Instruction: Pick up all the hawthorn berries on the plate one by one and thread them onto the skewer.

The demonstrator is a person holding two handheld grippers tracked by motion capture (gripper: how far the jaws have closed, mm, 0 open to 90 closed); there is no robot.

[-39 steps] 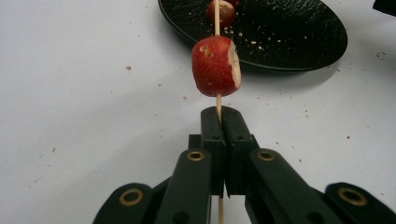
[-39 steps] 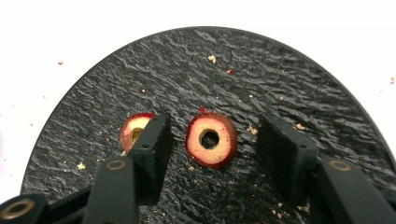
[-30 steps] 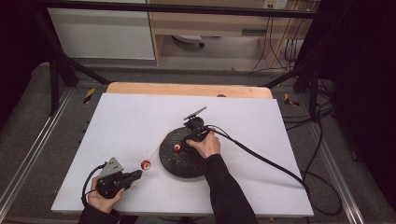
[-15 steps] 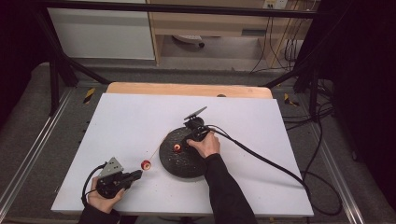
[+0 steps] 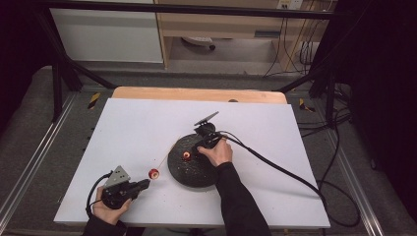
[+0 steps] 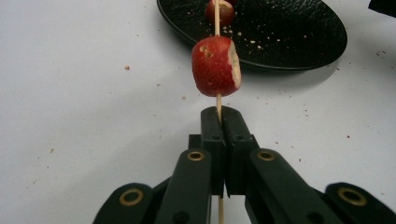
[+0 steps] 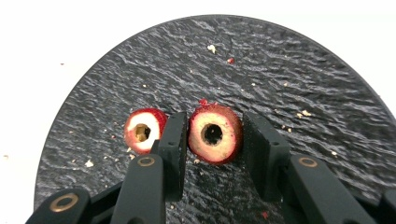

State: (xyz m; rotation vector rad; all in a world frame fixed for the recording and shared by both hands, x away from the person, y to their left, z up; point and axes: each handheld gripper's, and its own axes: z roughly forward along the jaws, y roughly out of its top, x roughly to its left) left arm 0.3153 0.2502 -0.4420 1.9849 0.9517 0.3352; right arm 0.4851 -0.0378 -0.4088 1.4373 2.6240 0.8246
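A thin wooden skewer [image 6: 217,18] carries one red cored fruit piece [image 6: 215,66], and my left gripper [image 6: 219,114] is shut on the stick just below it. In the high view this gripper [image 5: 146,183] rests at the table's front left, with the skewered piece [image 5: 154,173] pointing toward the black plate [image 5: 194,172]. My right gripper [image 7: 214,140] is down on the plate [image 7: 280,60], shut on a second cored red fruit [image 7: 215,134], one pad against each side. A third cored piece [image 7: 141,131] lies just left of the left jaw.
A white board [image 5: 133,132] covers the wooden table and is dotted with crumbs. The right gripper's cable [image 5: 275,167] trails across the board to the right edge. Dark frame rails run along both sides of the table.
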